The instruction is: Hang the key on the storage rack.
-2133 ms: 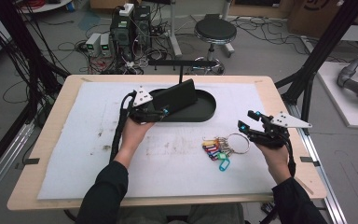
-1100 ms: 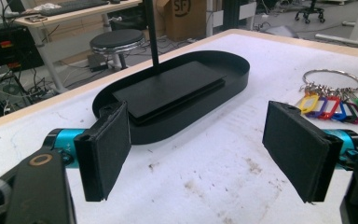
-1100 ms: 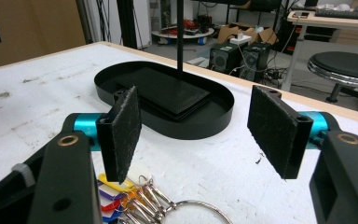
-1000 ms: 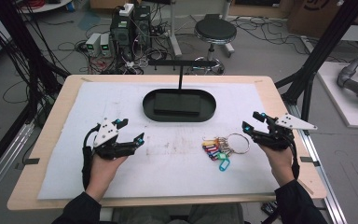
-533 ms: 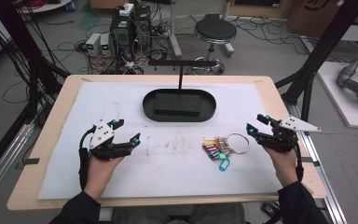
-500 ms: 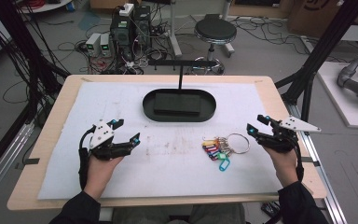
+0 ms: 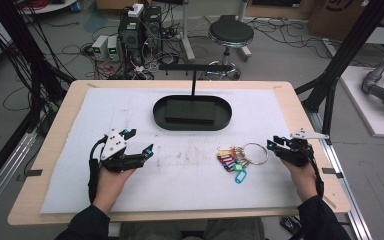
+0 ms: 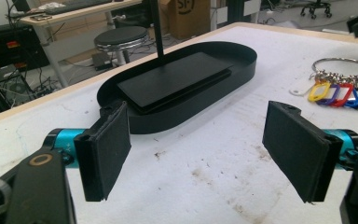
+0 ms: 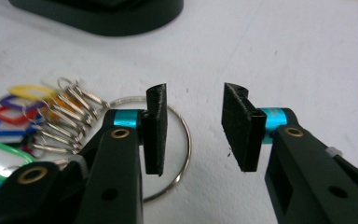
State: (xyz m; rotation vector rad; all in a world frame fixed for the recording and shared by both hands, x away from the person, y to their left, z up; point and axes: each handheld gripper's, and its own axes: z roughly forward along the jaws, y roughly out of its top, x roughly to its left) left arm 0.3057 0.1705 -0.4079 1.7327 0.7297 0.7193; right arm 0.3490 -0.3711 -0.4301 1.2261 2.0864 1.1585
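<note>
Jaws of the right gripper [image 9: 193, 126] have just been closing and stand apart over the rim of the key ring [image 9: 179, 140], pressing on nothing we can see; one jaw hides part of the ring, so contact is unclear; the ring lies on the bench [image 7: 180, 185] beside its coloured tags [image 7: 232, 162], some cut off in the right gripper view; the left gripper [image 8: 196, 144] rests well apart, jaws wide, facing the black tray [image 8: 242, 70].
</note>
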